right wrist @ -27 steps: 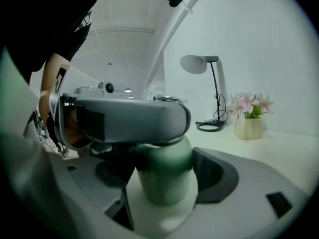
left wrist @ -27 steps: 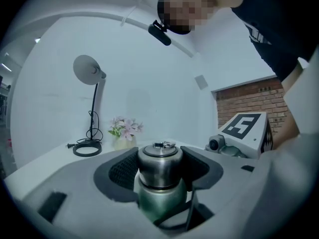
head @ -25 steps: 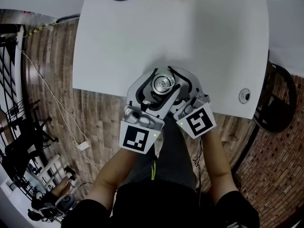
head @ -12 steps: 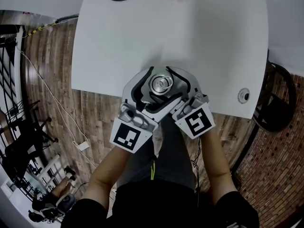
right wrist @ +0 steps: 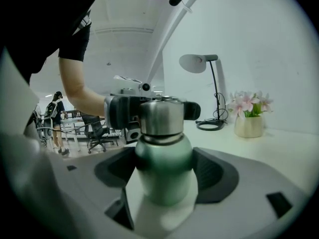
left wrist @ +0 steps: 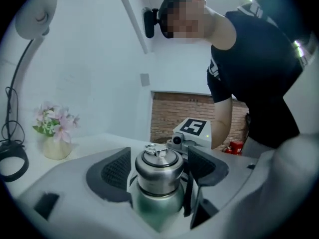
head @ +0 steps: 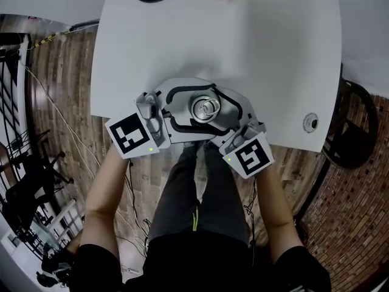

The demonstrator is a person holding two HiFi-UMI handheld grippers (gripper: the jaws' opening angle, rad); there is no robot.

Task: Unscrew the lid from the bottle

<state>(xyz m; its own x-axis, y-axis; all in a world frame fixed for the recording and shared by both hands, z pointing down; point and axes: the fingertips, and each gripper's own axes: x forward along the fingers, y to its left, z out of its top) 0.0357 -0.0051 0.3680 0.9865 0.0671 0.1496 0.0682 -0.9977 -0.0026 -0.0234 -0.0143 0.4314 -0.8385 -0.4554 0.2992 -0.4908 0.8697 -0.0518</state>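
At table [head: 273, 53] near edge, resetting grip mid-unscrew: green bottle [right wrist: 164, 156] clamped in right gripper [right wrist: 164, 176], left gripper [left wrist: 160, 169] just opened wide round lid [left wrist: 159, 159] (pads clear). Next: re-clamp lid, twist.

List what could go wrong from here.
1. The left gripper has just been opening its jaws, which stand clear of the lid between them; re-closing off-centre may slip on the metal.
2. Only the right gripper holds the bottle, close to the table edge; a weak hold might let it spin or tip.
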